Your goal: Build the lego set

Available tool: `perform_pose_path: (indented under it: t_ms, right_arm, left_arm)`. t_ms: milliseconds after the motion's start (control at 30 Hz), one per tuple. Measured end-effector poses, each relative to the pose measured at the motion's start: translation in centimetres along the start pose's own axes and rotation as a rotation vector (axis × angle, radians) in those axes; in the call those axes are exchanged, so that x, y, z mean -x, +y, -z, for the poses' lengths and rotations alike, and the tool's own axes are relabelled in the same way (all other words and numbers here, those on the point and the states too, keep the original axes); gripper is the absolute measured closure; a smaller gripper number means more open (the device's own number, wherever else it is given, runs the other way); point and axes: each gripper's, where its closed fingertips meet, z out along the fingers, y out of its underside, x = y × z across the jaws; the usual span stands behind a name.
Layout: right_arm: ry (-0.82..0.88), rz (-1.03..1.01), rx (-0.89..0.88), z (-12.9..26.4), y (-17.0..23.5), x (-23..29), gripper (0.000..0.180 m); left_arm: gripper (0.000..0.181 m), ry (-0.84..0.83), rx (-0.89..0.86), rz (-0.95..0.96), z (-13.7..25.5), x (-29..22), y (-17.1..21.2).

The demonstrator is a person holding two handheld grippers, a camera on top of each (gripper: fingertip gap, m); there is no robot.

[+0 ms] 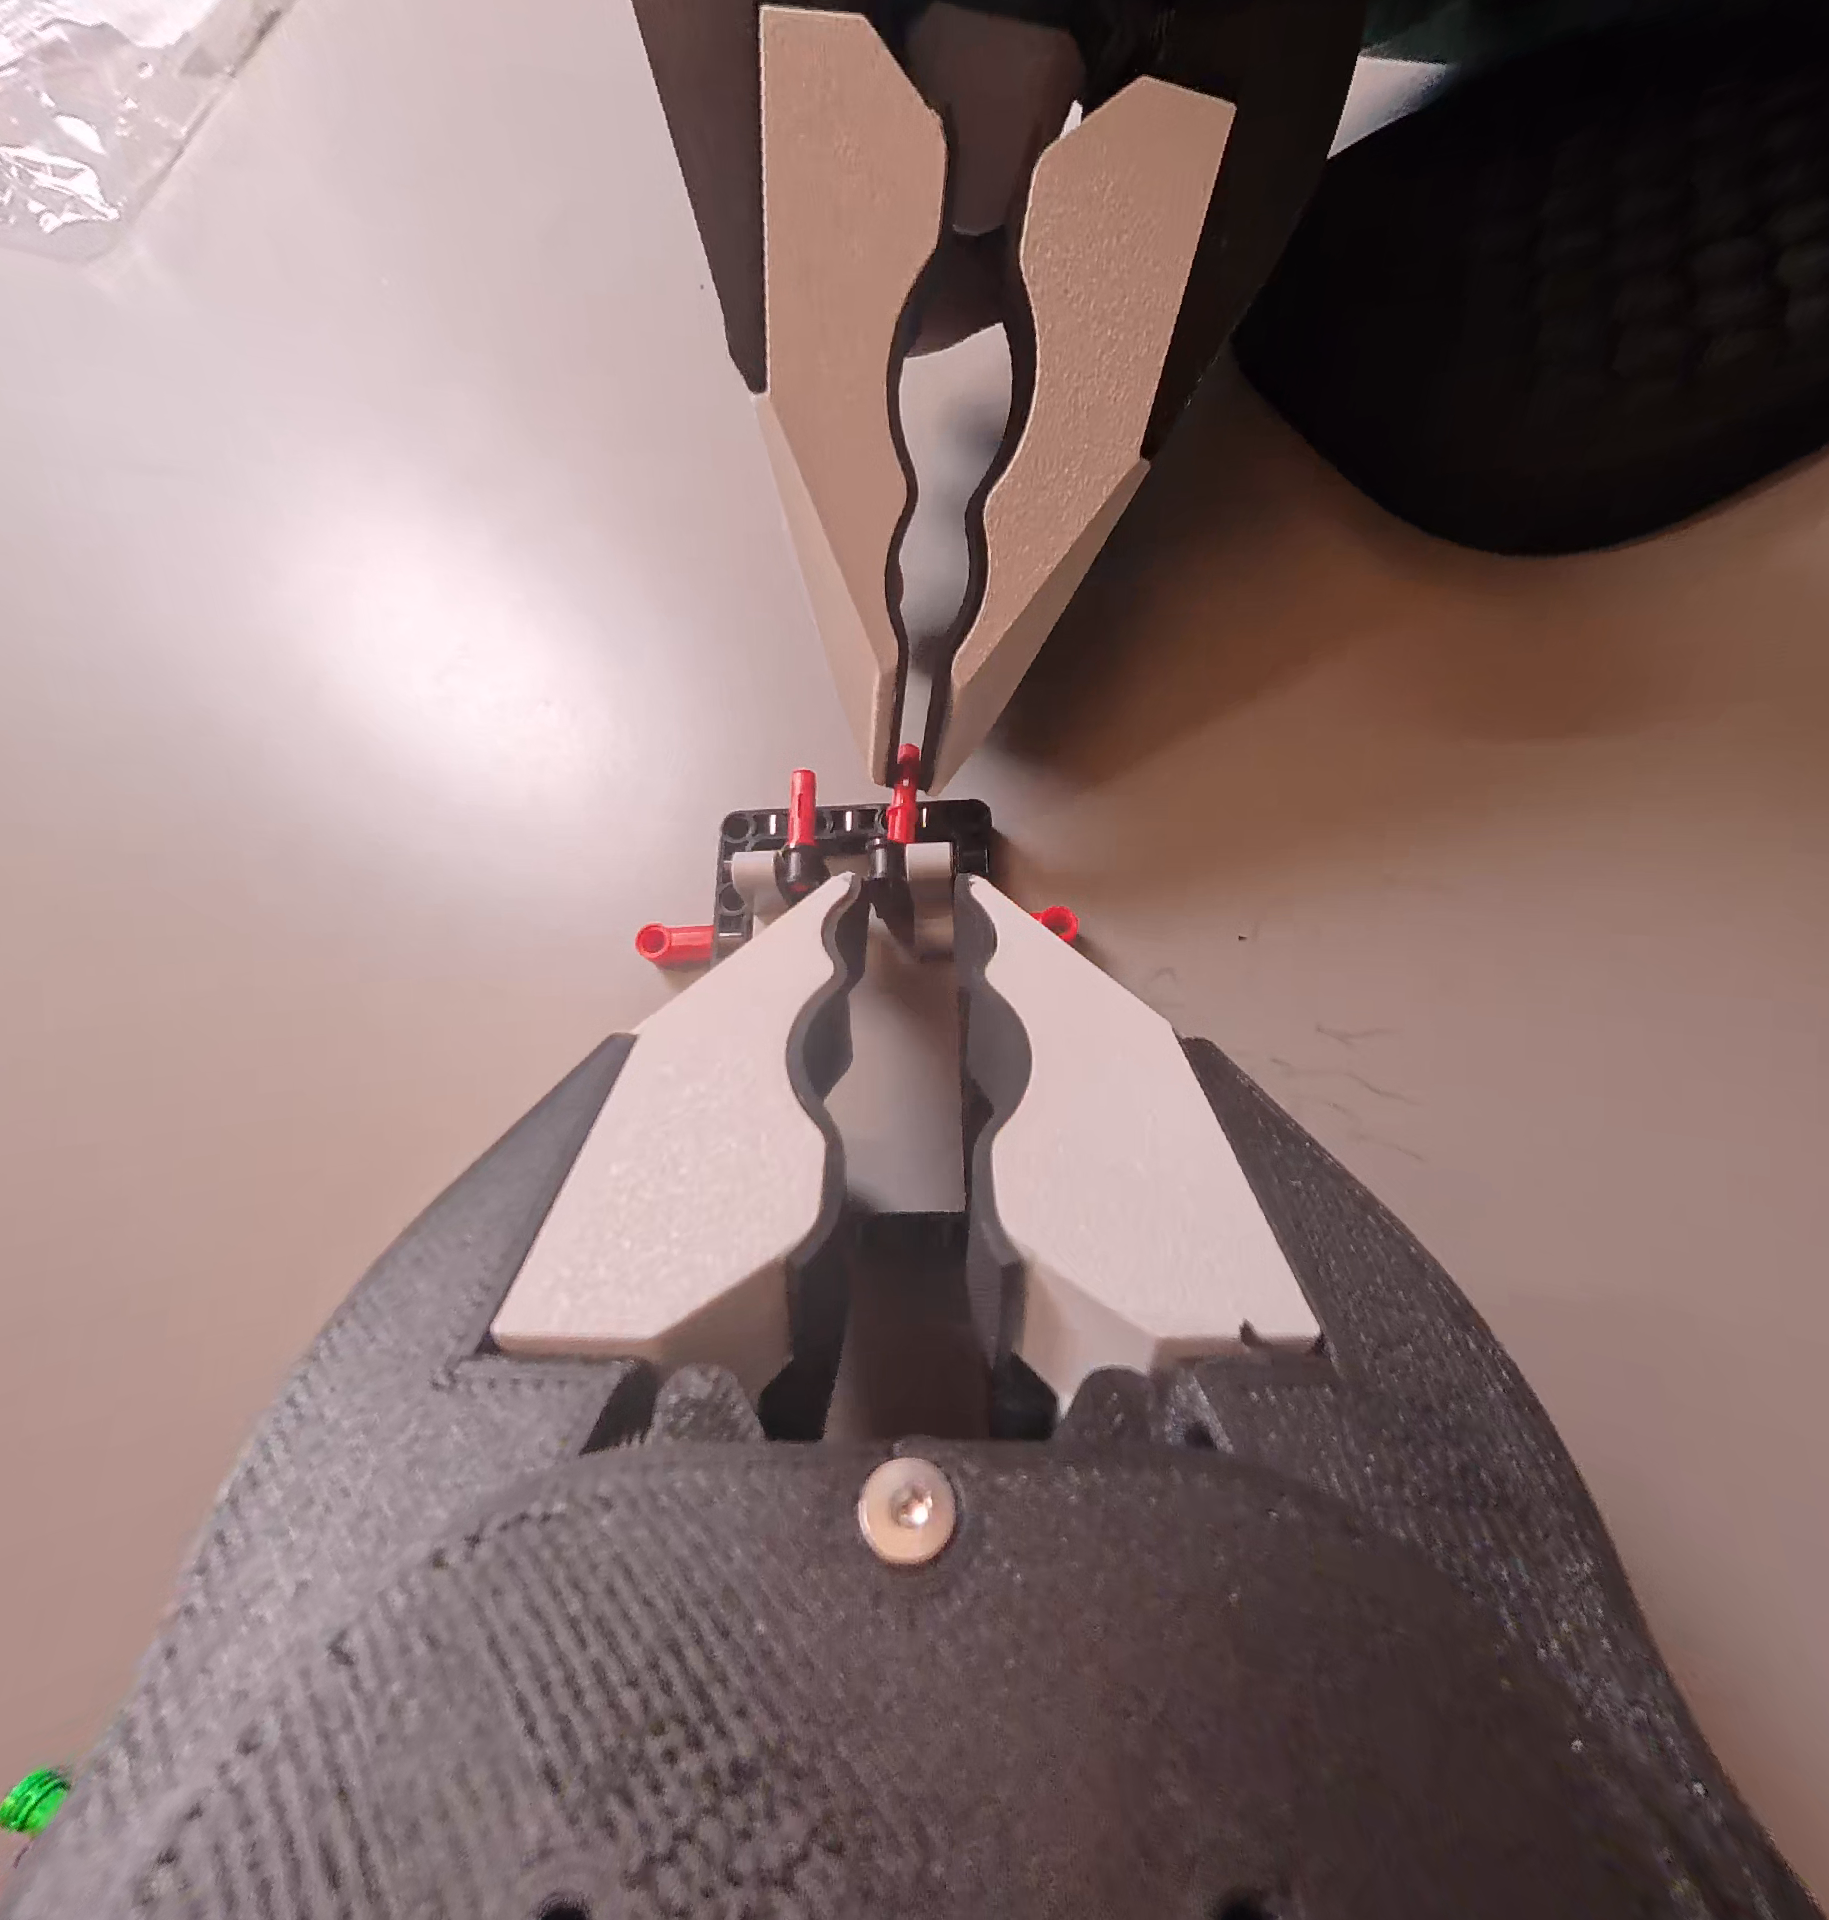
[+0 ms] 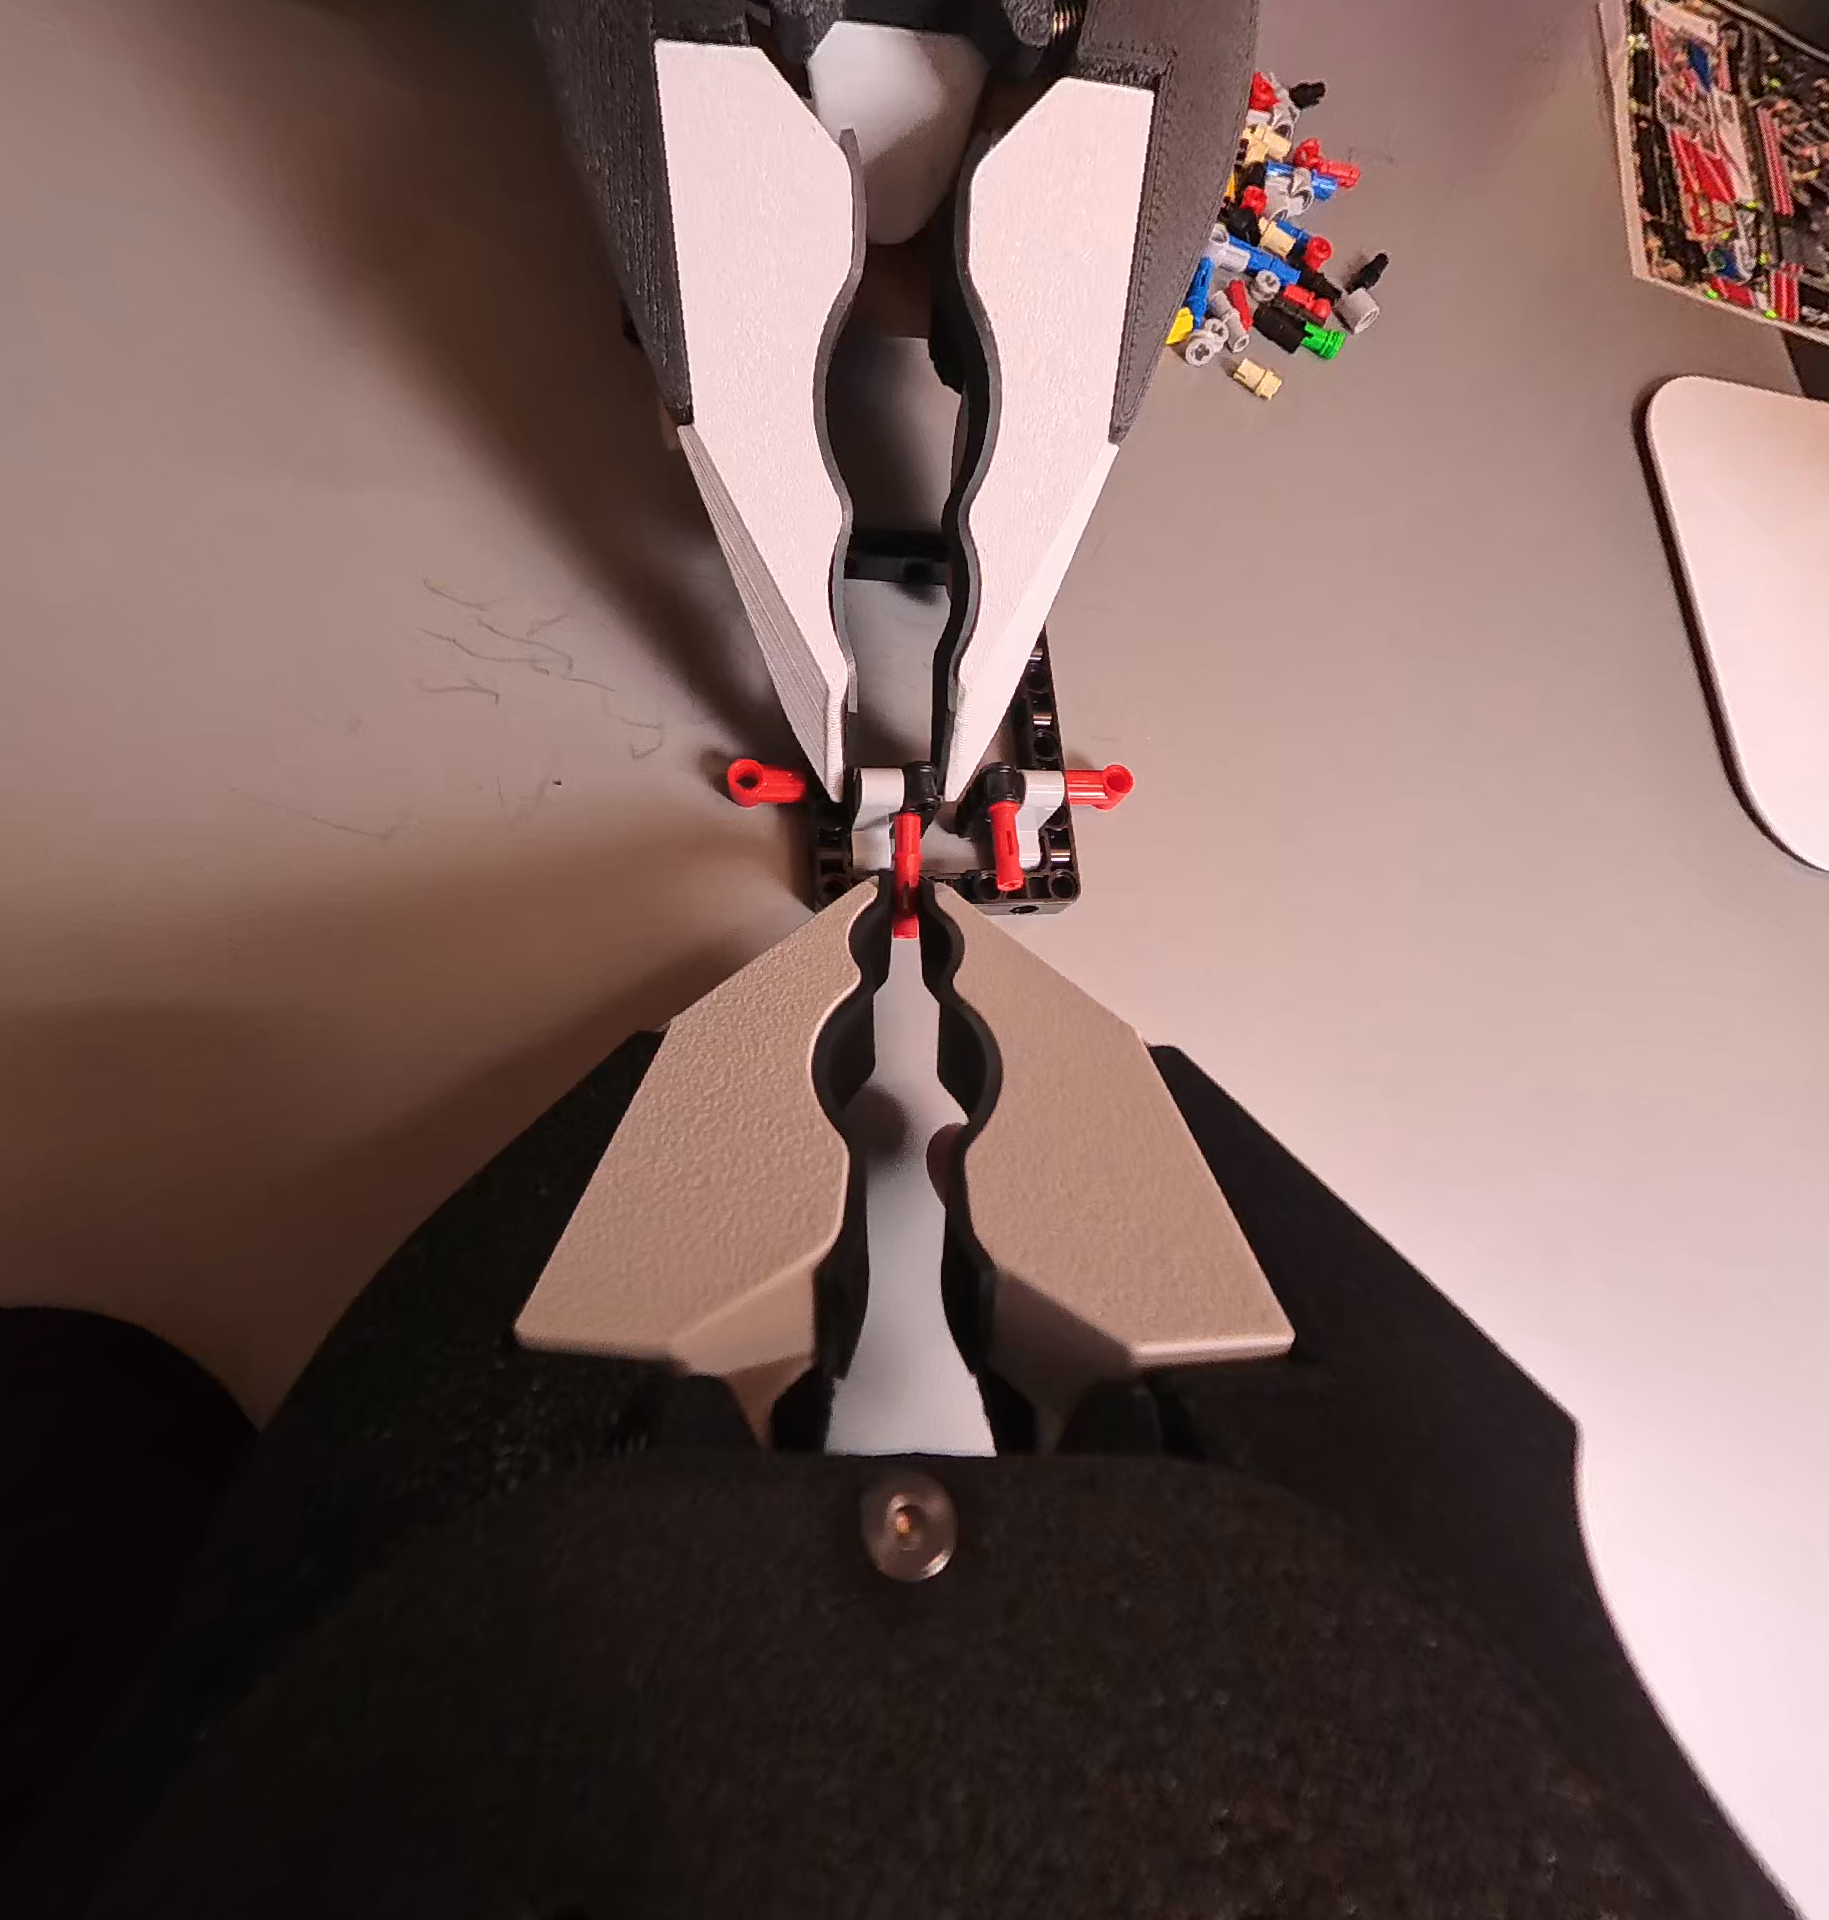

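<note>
A heap of small coloured pieces [image 2: 1279,244] lies on the table [image 2: 1409,727] near the far side, partly behind the left gripper's dark body. Beside it lies a printed sheet [image 2: 1741,156], cut off by the frame edge, and a pale flat slab [image 2: 1783,613] is also cut off at the right. A crumpled clear bag [image 1: 58,114] sits in one corner of the left wrist view, and a green bit [image 1: 32,1800] shows at its lower edge.

The two grippers meet nose to nose over the black frame [image 2: 1040,883] on the table, covering much of it. The left gripper [image 2: 894,779] has its fingers closed on a grey connector [image 2: 874,800] fitted to the frame. The right gripper [image 2: 902,902] pinches a red pin [image 2: 905,868] standing in that connector.

A second grey connector [image 2: 1045,795] with its own red pin [image 2: 1009,831] sits just beside, untouched. Red pegs [image 2: 764,779] stick out from both sides of the frame.
</note>
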Motion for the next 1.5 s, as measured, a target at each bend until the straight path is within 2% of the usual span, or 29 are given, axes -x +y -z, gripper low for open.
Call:
perform_pose_path:
  t_ms: [433,700,967,1500]
  right_arm:
    - [-0.136,-0.078,0.036,-0.3,-0.3,1.0,0.178]
    - [-0.161,-0.166,0.011,0.1,-0.5,0.7,0.178]
    - [-0.176,-0.173,0.031,-0.2,-0.4,0.9,0.178]
    - [-0.273,-0.275,0.126,-0.2,-1.0,0.8,0.179]
  left_arm:
    - [0.166,0.059,-0.017,-0.003,0.4,-0.7,0.2]
    - [0.166,0.085,-0.034,0.003,0.4,-0.8,0.2]
    - [0.166,0.086,-0.028,-0.007,0.3,-1.0,0.1]
    - [0.166,0.072,0.026,-0.032,0.3,-1.1,0.2]
